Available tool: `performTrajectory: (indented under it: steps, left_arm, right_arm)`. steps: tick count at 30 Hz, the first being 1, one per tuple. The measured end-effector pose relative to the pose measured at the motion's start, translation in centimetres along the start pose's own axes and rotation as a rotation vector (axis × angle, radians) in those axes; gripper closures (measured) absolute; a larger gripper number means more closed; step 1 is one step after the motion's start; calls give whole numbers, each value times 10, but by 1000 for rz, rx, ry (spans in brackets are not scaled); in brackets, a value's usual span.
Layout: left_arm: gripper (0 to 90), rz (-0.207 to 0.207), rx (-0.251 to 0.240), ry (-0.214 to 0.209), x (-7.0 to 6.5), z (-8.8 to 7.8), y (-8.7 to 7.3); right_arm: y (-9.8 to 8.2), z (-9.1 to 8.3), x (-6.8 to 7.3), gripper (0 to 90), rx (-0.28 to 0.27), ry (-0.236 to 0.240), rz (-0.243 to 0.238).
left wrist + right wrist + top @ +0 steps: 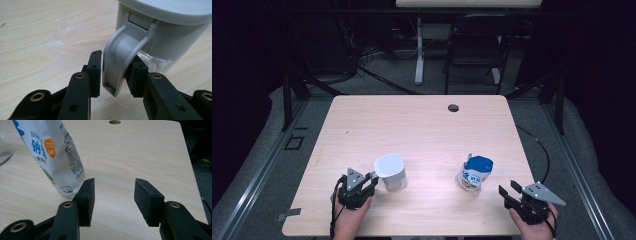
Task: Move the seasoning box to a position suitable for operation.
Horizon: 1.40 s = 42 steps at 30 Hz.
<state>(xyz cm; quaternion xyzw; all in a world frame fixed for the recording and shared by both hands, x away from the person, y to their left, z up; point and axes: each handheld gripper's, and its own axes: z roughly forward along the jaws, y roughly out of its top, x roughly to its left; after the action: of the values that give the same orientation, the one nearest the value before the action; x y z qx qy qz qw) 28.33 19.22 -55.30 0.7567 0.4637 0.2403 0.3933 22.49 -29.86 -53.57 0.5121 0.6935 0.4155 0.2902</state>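
Toward the lower left of the high view, the left gripper (pixel 373 178) sits on the pale wooden surface (pixel 422 125) with a hand (pixel 349 217) behind it, its black jaws reaching to the right at a white plastic jug with a lid and curved handle (pixel 391 171). From the left gripper view, the jug's grey-white handle (pixel 120 62) hangs down between the two jaws: the right-hand pad lies against the handle's side, while a thin gap shows between the left-hand pad and the handle, so the jaws stand around it and not yet clamped. Below the jug's white upper part, a clear lower section shows at the right of that frame.

Right of centre in the high view, a blue-and-white printed plastic pouch (pixel 474 173) stands upright on the surface, well apart from the jug. At the lower right of that frame, the right gripper (pixel 506 191) is held by the other hand (pixel 537 225), with its grey three-cornered plate on top and its jaws pointing up and left toward the pouch. Seen from the right gripper view, these jaws stand wide apart with bare surface between them; the pouch (pixel 53 155) stands in the upper left of that frame, its bottom corner just beyond the tip of the left-hand jaw and outside the gap.

A small round hole (pixel 453 107) marks the far edge of the surface.
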Motion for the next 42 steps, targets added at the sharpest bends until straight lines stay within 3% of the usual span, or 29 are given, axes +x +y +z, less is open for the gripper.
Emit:
performTrajectory:
  steps: [5,9,16,24,28,32,42]
  left_arm:
    - [691,-3,4,-36,7,2,3]
    - [699,30,34,-43,9,2,8]
    - [705,61,31,-60,10,2,7]
    - [707,68,31,-59,7,1,6]
    - [707,77,33,-67,5,0,6]
    - [708,78,30,-73,2,0,6]
    - [708,109,39,-111,-12,-2,5]
  right_arm:
    - [0,1,3,507,1,13,-10]
    - [0,0,4,508,-3,15,-4]
    - [-1,-2,1,551,-5,46,9]
    - [3,-8,9,651,3,73,-36]
    - [3,-6,15,648,2,96,-53]
    - [4,-4,23,630,27,82,-117]
    - [1,-3,19,657,44,126,-92]
